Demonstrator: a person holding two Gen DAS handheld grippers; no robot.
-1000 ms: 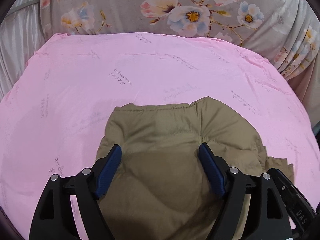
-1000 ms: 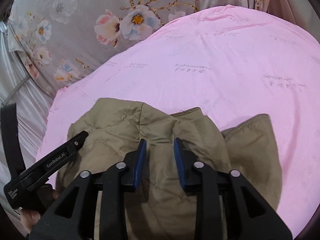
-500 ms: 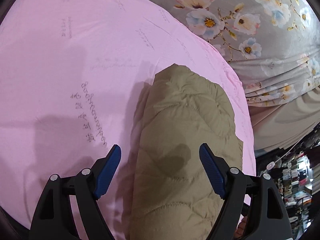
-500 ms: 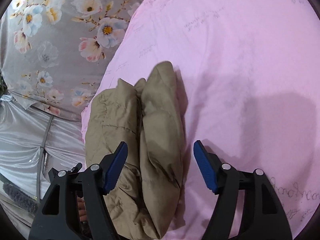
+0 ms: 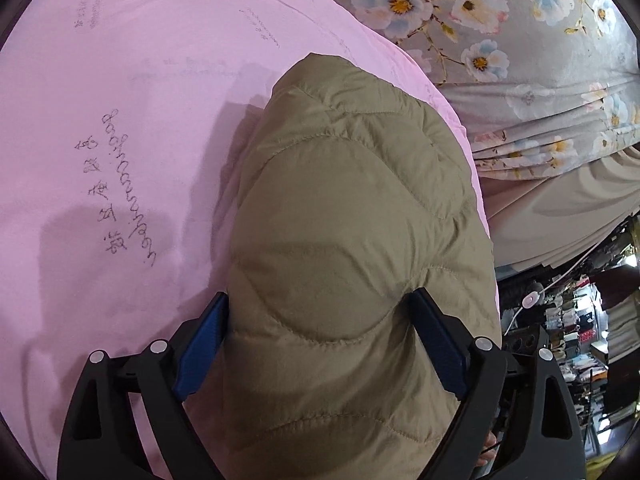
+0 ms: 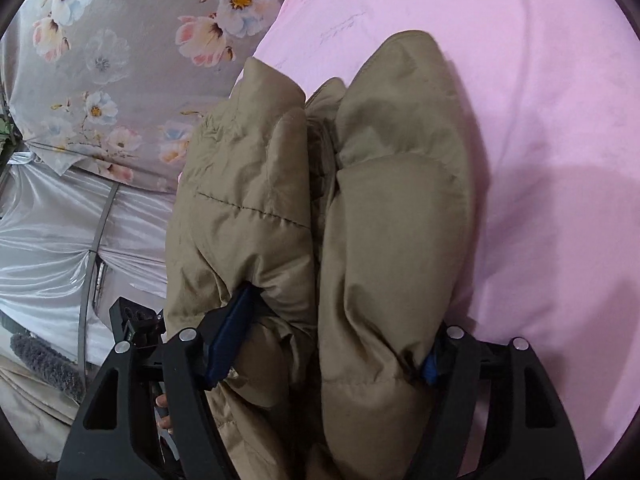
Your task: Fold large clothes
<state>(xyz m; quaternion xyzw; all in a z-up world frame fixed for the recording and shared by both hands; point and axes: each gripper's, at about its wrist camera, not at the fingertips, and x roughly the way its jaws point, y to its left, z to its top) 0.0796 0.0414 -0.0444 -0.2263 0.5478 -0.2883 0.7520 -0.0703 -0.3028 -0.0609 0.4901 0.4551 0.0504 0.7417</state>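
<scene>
A khaki quilted puffer jacket (image 5: 344, 220) lies folded into a thick bundle on the pink sheet (image 5: 120, 120). My left gripper (image 5: 320, 320) stands wide around one end of the bundle, its blue pads (image 5: 200, 340) pressing the padded sides. In the right wrist view the jacket (image 6: 320, 200) shows as two stacked folds with a gap between them. My right gripper (image 6: 328, 336) is wide around the other end, and its blue pads (image 6: 230, 332) dent the fabric.
A grey floral cloth (image 5: 520, 40) lies beyond the pink sheet. Silvery satin fabric (image 6: 60, 232) hangs at the left in the right wrist view. Cluttered shelves (image 5: 580, 340) show at the far right. The other gripper's black body (image 6: 132, 320) is near.
Both grippers turned sideways and moved in around the jacket's ends. The right gripper went from nearly shut to wide, then closed onto the bundle. The pads now press the fabric.
</scene>
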